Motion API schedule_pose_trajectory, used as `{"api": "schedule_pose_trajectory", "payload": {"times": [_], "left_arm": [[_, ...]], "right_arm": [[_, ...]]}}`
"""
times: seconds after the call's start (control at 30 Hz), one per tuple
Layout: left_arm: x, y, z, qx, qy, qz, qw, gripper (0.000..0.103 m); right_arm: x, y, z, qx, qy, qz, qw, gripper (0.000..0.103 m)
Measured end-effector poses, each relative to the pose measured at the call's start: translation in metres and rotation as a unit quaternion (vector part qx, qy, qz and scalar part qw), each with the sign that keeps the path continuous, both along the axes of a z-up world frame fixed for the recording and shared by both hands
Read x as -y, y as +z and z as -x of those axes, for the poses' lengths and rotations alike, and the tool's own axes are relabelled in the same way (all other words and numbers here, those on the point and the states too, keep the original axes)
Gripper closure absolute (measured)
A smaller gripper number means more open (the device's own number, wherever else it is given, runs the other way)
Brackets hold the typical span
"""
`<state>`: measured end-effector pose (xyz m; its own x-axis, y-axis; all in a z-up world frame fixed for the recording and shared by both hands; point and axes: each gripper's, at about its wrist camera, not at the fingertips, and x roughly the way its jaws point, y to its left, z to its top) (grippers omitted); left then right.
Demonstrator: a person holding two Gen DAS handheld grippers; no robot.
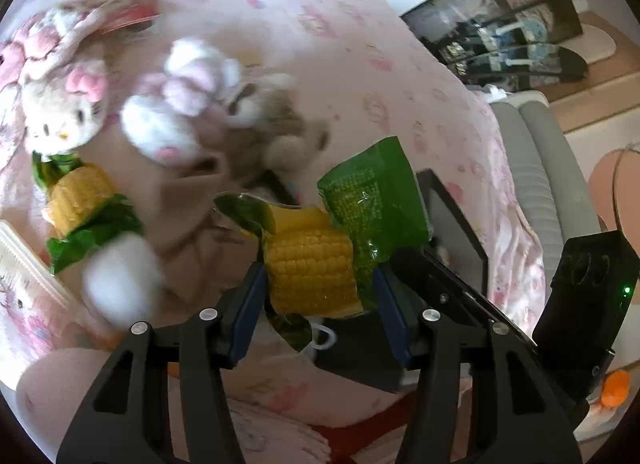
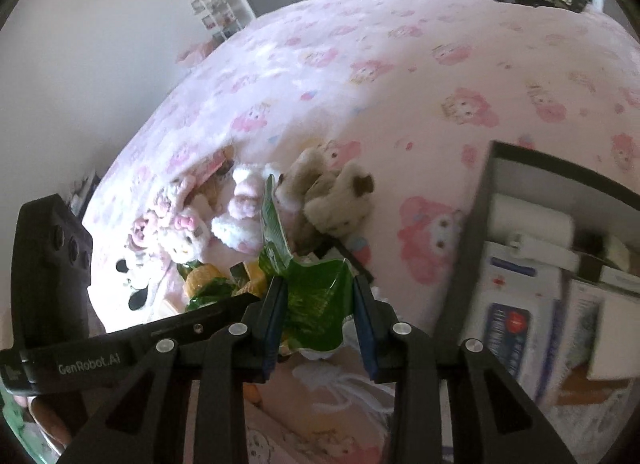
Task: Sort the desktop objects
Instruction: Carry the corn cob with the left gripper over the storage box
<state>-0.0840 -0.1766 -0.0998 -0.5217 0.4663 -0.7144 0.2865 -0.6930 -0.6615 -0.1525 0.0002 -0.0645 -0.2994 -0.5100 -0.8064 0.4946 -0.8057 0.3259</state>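
Both my grippers clamp one packaged corn cob [image 1: 316,268]: left gripper [image 1: 320,296] on bumpy kernels, right gripper [image 2: 320,300] on crinkled green wrapper [image 2: 316,296]; only the right view shows the dark box [image 2: 560,192] beside it.

Corn wrapper [image 1: 372,192]: glossy, crinkled green plastic film. Plush toys [image 1: 64,112]: fuzzy fabric, probably polyester. Bed sheet [image 2: 400,76]: matt printed cloth. Box [image 2: 520,168]: matt dark card.

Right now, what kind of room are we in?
Most likely a bedroom: the things lie on a bed with a pink cartoon-print bedspread, plush toys are piled on it, and a dark storage box sits beside them.
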Motion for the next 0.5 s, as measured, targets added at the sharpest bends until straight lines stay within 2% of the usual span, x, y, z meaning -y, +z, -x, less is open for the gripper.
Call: {"api": "schedule_pose_trajectory", "payload": {"times": [0.17, 0.3, 0.43, 0.5], "left_arm": [[-0.029, 0.020, 0.020, -0.015, -0.030, 0.004, 0.9994, 0.048], [-0.070, 0.040, 0.027, -0.029, -0.066, 0.014, 0.9973, 0.048], [-0.115, 0.047, 0.039, -0.028, -0.105, 0.028, 0.9937, 0.048], [-0.138, 0.045, 0.048, -0.026, -0.123, 0.023, 0.9918, 0.048]], "right_arm": [[-0.036, 0.024, -0.006, -0.017, -0.028, 0.013, 0.999, 0.073], [-0.076, 0.038, -0.006, -0.023, -0.062, 0.017, 0.998, 0.073], [-0.118, 0.046, -0.003, -0.030, -0.084, 0.013, 0.996, 0.073], [-0.139, 0.047, -0.002, -0.034, -0.099, 0.002, 0.994, 0.073]]}}
